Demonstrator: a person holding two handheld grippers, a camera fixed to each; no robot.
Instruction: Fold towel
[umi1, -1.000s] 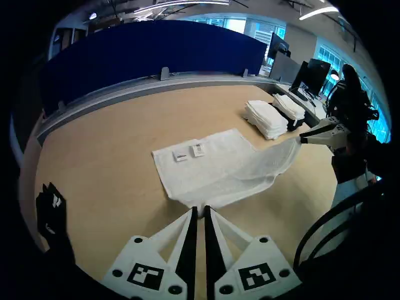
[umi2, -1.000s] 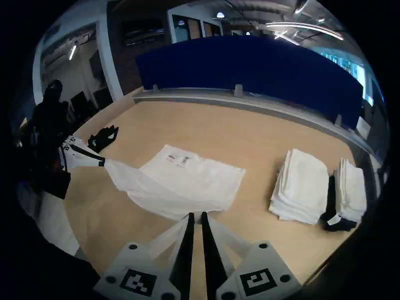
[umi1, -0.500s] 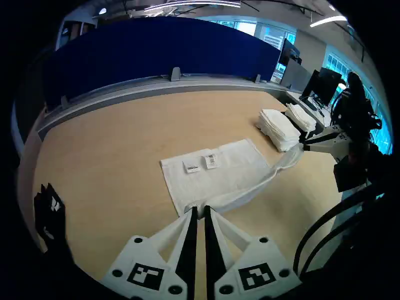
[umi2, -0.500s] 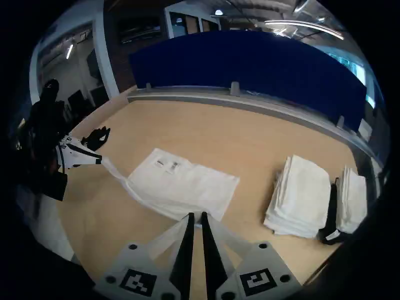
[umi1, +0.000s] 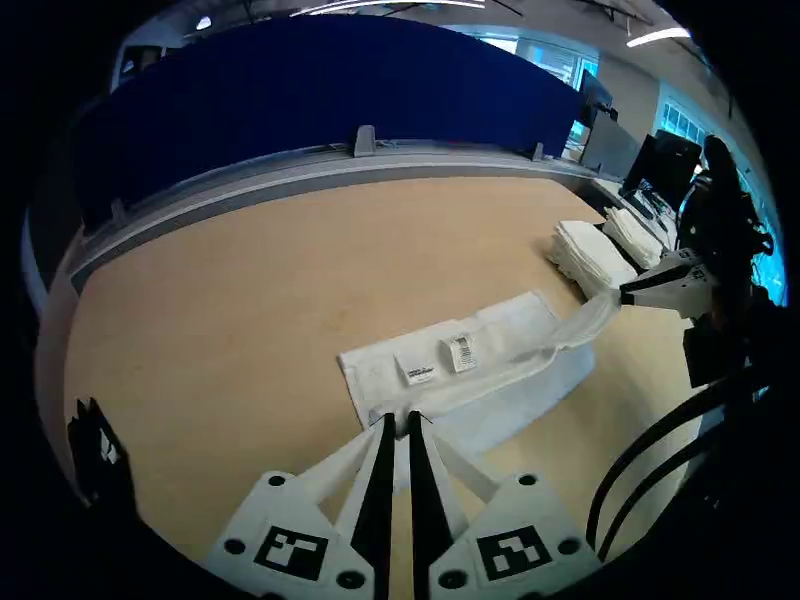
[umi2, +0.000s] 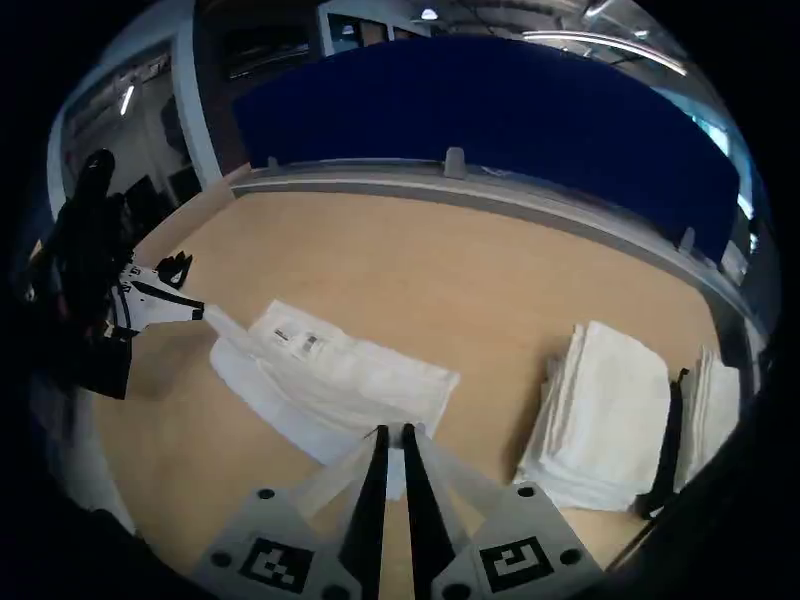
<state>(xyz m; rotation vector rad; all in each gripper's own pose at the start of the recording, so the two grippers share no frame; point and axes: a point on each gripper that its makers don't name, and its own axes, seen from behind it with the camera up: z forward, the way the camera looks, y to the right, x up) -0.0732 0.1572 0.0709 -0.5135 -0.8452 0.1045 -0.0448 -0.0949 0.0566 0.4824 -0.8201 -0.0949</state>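
White towel (umi1: 512, 328) bearing two unreadable tags (umi1: 460, 352) is pinched by left gripper (umi1: 399, 420) and right gripper (umi2: 386, 434)

The right gripper (umi2: 386, 432) and the left gripper (umi2: 198, 312) both clamp the towel (umi2: 345, 378).

The light wooden tabletop (umi1: 230, 290) carries a white towel (umi1: 510, 330), labels up, spread just ahead of the left gripper (umi1: 398, 418). Right of the right gripper (umi2: 388, 430) rest two stacks of folded towels (umi2: 600, 400), a black object (umi2: 672, 430) between them.
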